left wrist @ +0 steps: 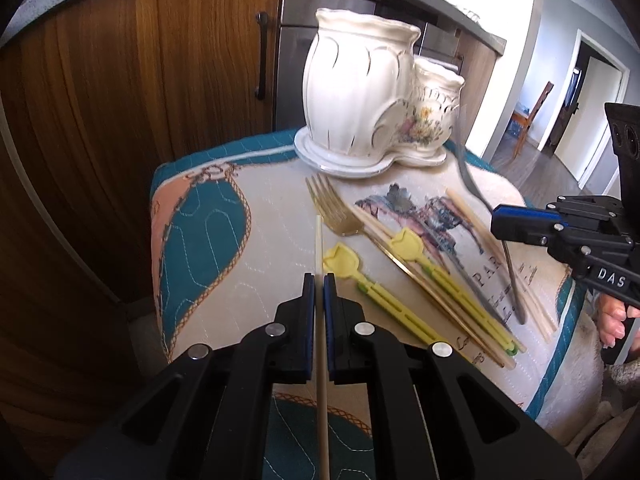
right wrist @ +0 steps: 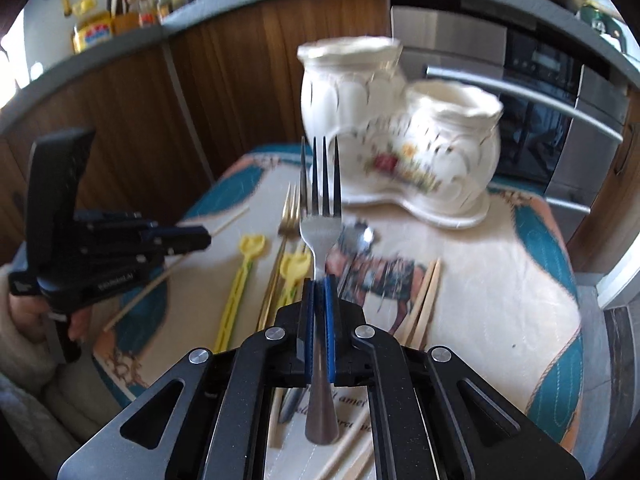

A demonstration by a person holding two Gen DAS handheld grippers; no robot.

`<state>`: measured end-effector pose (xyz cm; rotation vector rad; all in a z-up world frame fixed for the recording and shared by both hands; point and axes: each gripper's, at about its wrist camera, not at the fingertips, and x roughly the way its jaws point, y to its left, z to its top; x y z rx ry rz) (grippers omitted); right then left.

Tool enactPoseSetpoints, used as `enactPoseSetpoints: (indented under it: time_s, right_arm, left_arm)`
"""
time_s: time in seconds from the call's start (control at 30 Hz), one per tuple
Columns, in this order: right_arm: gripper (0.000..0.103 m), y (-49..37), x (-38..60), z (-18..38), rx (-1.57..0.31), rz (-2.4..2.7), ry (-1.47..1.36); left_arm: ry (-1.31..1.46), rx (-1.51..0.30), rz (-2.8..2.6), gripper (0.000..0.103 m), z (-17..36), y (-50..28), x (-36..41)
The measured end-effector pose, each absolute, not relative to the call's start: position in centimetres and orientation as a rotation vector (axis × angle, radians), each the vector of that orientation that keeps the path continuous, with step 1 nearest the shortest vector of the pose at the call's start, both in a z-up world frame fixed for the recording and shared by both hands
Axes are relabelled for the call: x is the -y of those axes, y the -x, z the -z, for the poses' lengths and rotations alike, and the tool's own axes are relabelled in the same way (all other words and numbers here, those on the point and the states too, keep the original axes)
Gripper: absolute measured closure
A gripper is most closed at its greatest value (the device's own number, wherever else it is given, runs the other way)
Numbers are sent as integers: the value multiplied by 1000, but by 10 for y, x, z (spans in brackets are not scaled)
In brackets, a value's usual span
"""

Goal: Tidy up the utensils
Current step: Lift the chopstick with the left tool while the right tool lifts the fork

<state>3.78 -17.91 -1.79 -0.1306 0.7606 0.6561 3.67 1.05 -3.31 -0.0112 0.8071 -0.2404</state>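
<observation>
Risk is piling up: left gripper (left wrist: 319,280) is pinching a chopstick (left wrist: 319,240) near the cloth's (left wrist: 200,240) front edge, right gripper (right wrist: 319,280) is clamping the steel fork (right wrist: 320,216) mid-handle, both heading toward the ceramic holder (left wrist: 360,92) at the back edge; fork could be pivoting, tines clipping the rim

Both wrist views low, close, facing ceramic holder (left wrist: 372,100), sharing quilted mat (right wrist: 500,280).

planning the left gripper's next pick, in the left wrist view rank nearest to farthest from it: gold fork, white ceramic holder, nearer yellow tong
1. nearer yellow tong, just right of the left gripper
2. gold fork, ahead, slightly right
3. white ceramic holder, at the cloth's far edge
</observation>
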Motion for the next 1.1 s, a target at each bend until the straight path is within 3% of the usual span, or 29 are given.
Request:
enactPoseSetpoints:
  time_s: [0.63,1.1]
  right_arm:
    - [97,-26,199,-30,-488,-648,52]
    - [97,-105,213,-107,-344,-538,-40]
  left_arm:
    - [73,-634,313,99,-28,-35,-12]
    - [139,-212,393,99,-150,-115,7]
